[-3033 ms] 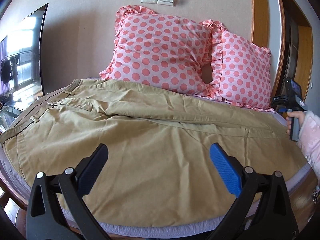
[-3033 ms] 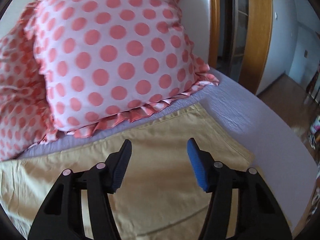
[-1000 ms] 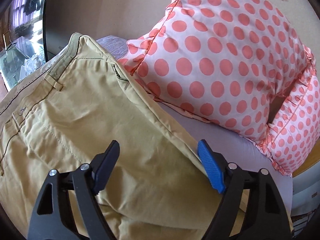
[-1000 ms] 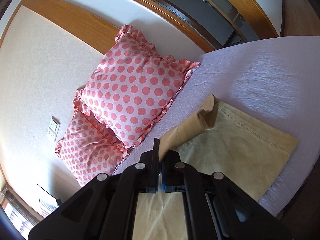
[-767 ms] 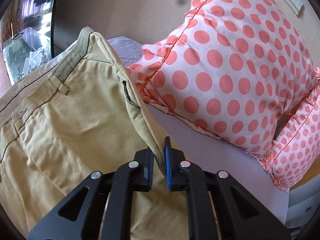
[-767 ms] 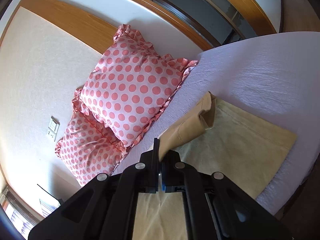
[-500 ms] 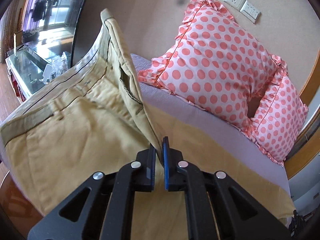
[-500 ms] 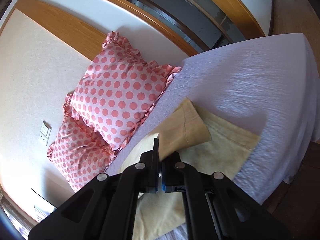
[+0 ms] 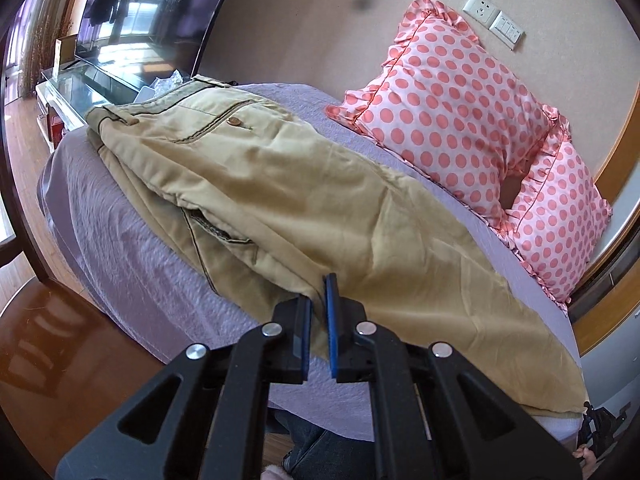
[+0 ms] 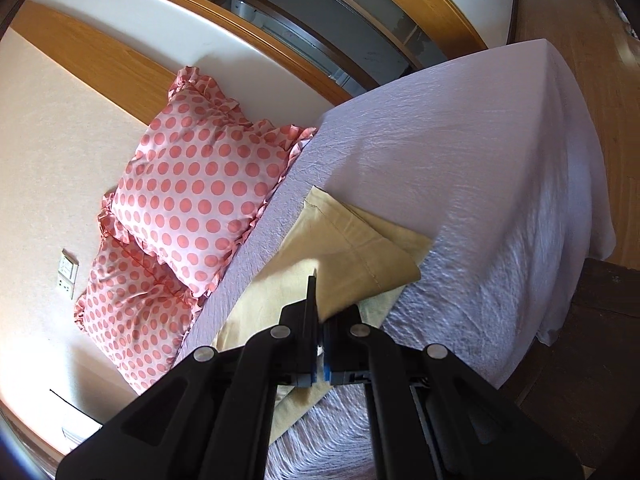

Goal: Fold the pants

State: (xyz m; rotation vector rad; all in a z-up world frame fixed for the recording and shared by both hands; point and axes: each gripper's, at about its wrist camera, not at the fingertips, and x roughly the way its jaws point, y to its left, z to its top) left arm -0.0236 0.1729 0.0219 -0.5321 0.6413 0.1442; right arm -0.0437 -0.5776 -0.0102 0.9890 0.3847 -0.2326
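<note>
Soft, wrinkled khaki pants (image 9: 320, 200) lie doubled lengthwise on my crinkled lilac bedsheet (image 9: 132, 264), beside polka-dot pillows (image 9: 452, 100). My left gripper (image 9: 317, 312) pinches their near edge; my right gripper (image 10: 319, 320) clamps the stitched hem (image 10: 360, 256).

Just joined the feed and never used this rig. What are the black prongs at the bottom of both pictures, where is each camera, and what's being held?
The prongs are hand-held grippers, one in each of a person's hands; there is no robot arm. Each picture comes from a fisheye camera on a gripper, looking forward along its two fingers. In the left wrist view, the left gripper is shut on the near edge of the tan pants, which lie folded lengthwise on a lilac bed. In the right wrist view, the right gripper is shut on the pants near the leg hems. Two pink polka-dot pillows lean on the wall.
</note>
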